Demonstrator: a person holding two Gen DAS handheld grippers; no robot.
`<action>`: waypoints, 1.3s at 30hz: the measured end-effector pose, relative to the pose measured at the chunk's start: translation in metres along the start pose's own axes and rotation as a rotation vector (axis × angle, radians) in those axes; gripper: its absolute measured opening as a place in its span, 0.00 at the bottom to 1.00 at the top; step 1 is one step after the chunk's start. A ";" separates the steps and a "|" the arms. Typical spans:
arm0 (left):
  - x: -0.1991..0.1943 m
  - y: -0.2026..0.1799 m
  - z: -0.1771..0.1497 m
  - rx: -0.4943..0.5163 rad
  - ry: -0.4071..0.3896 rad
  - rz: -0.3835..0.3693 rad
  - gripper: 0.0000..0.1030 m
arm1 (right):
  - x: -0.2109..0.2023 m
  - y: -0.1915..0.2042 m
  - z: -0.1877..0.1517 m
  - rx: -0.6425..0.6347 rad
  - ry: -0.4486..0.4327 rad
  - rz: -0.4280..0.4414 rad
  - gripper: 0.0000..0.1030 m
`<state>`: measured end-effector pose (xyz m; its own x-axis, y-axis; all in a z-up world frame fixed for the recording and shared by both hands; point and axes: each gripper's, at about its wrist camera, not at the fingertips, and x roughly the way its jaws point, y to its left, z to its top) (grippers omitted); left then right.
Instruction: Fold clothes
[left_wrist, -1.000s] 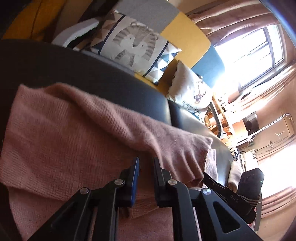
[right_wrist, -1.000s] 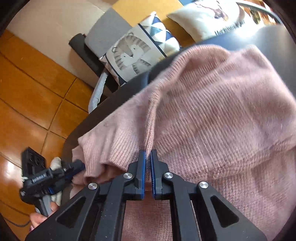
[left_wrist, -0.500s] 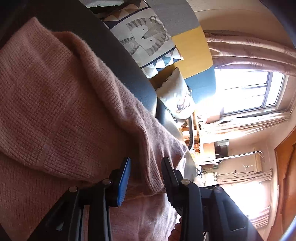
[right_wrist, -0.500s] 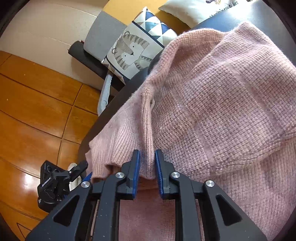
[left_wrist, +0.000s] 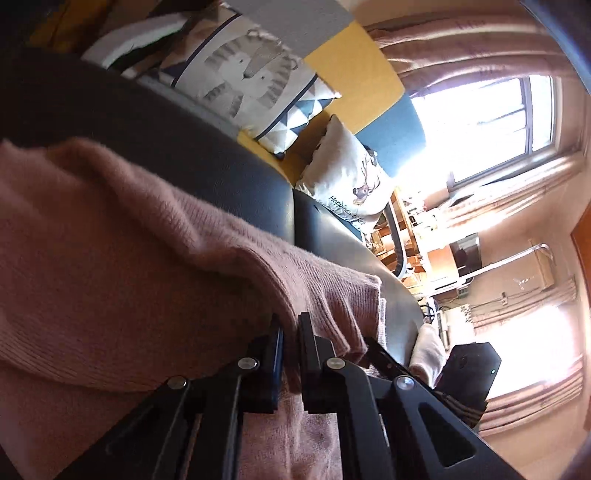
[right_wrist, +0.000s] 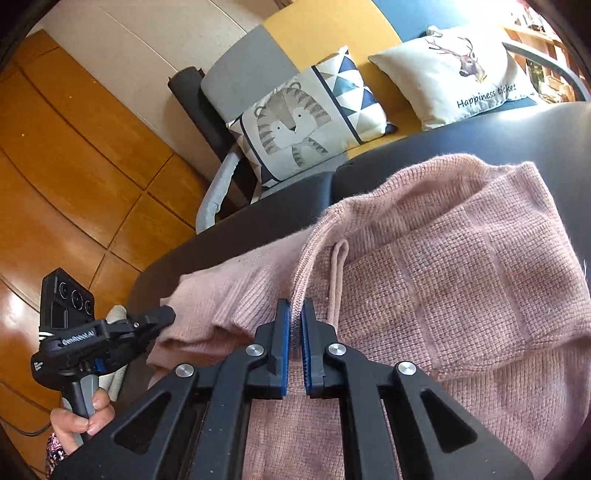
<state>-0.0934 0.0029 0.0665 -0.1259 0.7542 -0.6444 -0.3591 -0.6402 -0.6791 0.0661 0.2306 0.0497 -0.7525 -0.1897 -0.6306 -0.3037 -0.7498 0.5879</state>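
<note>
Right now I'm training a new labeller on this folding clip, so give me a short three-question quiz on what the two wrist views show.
1. True or false: the pink sweater lies on a dark padded surface.
2. What does the right gripper pinch?
A. the tiger cushion
B. a raised fold of the sweater
C. nothing
3. Fill in: in the right wrist view, the left gripper reaches the sweater at its ____ edge.

Key
1. True.
2. B; its blue pads are closed on a knit ridge.
3. Left; it is clamped on the sweater there, with a hand around its handle.
</note>
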 end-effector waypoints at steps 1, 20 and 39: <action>0.001 0.004 -0.002 0.016 0.007 0.040 0.06 | 0.006 -0.004 -0.001 0.021 0.022 0.003 0.05; -0.015 -0.011 -0.021 0.084 -0.197 -0.001 0.21 | 0.017 -0.021 -0.020 0.042 0.073 -0.021 0.08; 0.047 -0.012 -0.046 0.355 0.012 0.206 0.21 | 0.054 0.061 -0.029 -0.596 0.029 -0.256 0.09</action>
<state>-0.0524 0.0395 0.0285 -0.2185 0.6123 -0.7598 -0.6248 -0.6859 -0.3731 0.0236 0.1561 0.0364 -0.6809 0.0309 -0.7317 -0.0888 -0.9952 0.0407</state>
